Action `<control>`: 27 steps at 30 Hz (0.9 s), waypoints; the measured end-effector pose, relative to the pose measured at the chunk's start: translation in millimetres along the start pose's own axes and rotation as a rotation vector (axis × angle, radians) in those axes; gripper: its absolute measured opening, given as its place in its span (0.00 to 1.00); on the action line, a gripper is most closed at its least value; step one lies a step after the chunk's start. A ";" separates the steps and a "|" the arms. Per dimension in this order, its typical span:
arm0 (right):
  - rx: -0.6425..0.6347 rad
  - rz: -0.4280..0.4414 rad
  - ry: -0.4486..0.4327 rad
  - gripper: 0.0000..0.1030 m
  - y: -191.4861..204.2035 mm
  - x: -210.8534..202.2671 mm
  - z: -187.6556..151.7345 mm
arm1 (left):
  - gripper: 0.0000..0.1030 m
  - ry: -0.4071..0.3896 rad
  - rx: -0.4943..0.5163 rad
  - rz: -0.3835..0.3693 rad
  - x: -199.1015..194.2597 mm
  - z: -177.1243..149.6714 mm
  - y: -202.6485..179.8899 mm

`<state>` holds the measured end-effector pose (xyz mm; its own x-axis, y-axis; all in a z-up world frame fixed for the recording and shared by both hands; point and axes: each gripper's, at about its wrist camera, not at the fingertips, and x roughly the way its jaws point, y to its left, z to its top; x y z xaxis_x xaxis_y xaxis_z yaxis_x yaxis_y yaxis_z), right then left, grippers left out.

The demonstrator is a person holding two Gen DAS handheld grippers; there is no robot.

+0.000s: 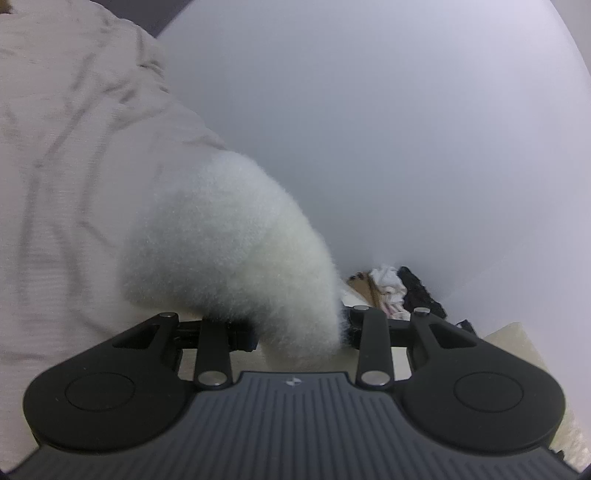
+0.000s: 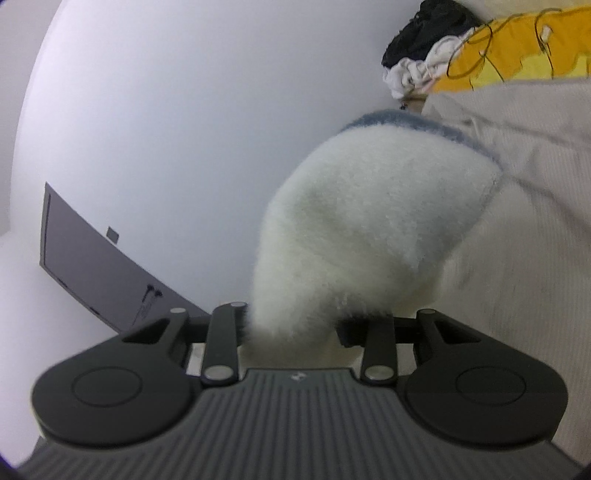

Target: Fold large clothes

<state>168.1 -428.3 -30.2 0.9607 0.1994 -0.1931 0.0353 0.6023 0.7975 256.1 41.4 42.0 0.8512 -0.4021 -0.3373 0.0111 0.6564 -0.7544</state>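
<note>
Evidently each handheld tool grips one end of the same fleecy white trim on a pale pink garment, the large piece of clothing to be folded. Seen from the left wrist, the left gripper has its jaws drawn narrow on the fluffy white edge, which bunches where it enters between them; the ribbed pink cloth hangs away to the left edge of that view. Seen from the right wrist, the right gripper is likewise closed narrow on the fluffy trim, here bordered by a blue-grey band, with the ribbed cloth falling to the right. Both views look out at a plain white wall and show no supporting surface beneath the cloth, so the garment appears lifted clear and hanging between the two grips, probably to let it spread flat under its own weight before a fold. A pile of other clothes, black, white and yellow, lies beyond and takes no part. A grey panel leans against the wall at the left edge of the right view.
</note>
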 end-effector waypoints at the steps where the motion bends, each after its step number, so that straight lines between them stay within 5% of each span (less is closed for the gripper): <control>1: 0.016 0.007 -0.006 0.37 -2.8 1.5 12.5 | 0.38 0.012 -0.002 -0.006 11.6 1.8 -9.9; 15: -0.043 -0.022 -0.102 0.37 -44.6 27.3 138.4 | 0.38 0.148 0.072 -0.121 184.2 1.2 -107.5; 21: -0.009 -0.050 -0.113 0.37 -93.5 43.2 149.5 | 0.38 0.180 0.141 -0.132 239.2 -28.2 -118.6; 27: -0.002 -0.088 -0.081 0.37 -142.8 57.9 128.2 | 0.38 0.251 0.124 -0.089 284.8 -57.9 -77.8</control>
<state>254.0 -601.8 -82.0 0.9730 0.0828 -0.2156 0.1201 0.6159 0.7786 467.2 -161.2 -28.0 0.6880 -0.5964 -0.4135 0.1571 0.6786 -0.7175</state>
